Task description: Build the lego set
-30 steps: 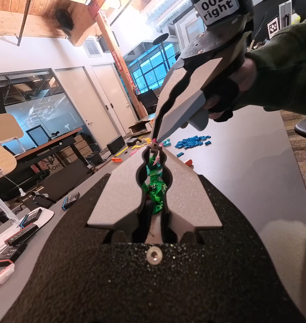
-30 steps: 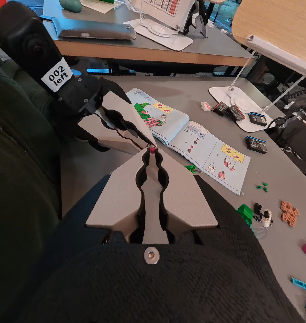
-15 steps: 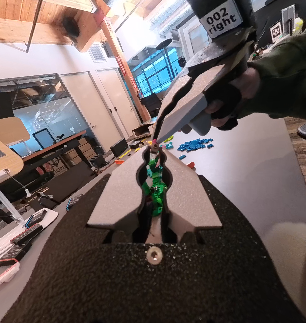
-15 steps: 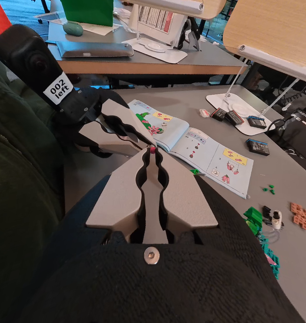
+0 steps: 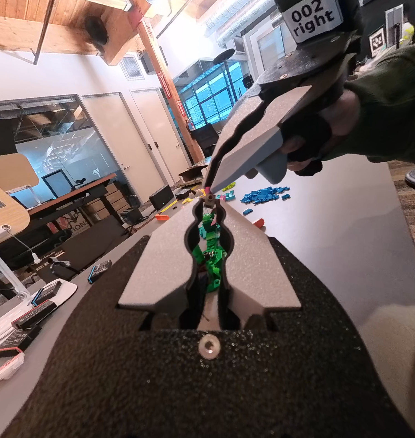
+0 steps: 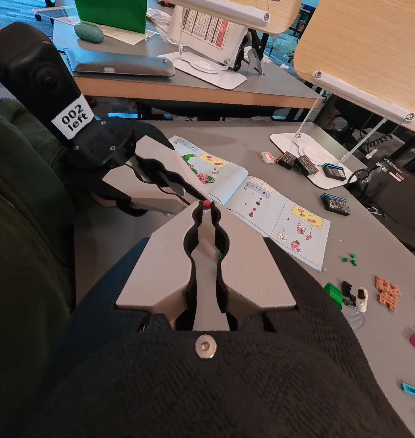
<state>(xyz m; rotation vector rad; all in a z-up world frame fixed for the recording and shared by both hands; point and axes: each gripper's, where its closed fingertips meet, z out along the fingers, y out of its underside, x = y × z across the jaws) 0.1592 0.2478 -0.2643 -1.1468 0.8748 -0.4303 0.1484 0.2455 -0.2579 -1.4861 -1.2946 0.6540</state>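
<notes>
Now my left gripper [image 5: 210, 203] pinches a small grey piece [image 5: 210, 202]; my right gripper [image 6: 207, 205] pinches a pink stud [image 6: 206, 204]. I should press it on straight and gently.

It was an open-plan office — glass-walled meeting rooms [image 5: 47, 147], pale flush doors [image 5: 154, 139], exposed timber ceiling beams [image 5: 111, 30] and silver ducting [image 5: 237, 21] showed it, as did long grey desk surfaces [image 6: 249, 94] with wood-topped dividers [image 6: 367, 54].
</notes>
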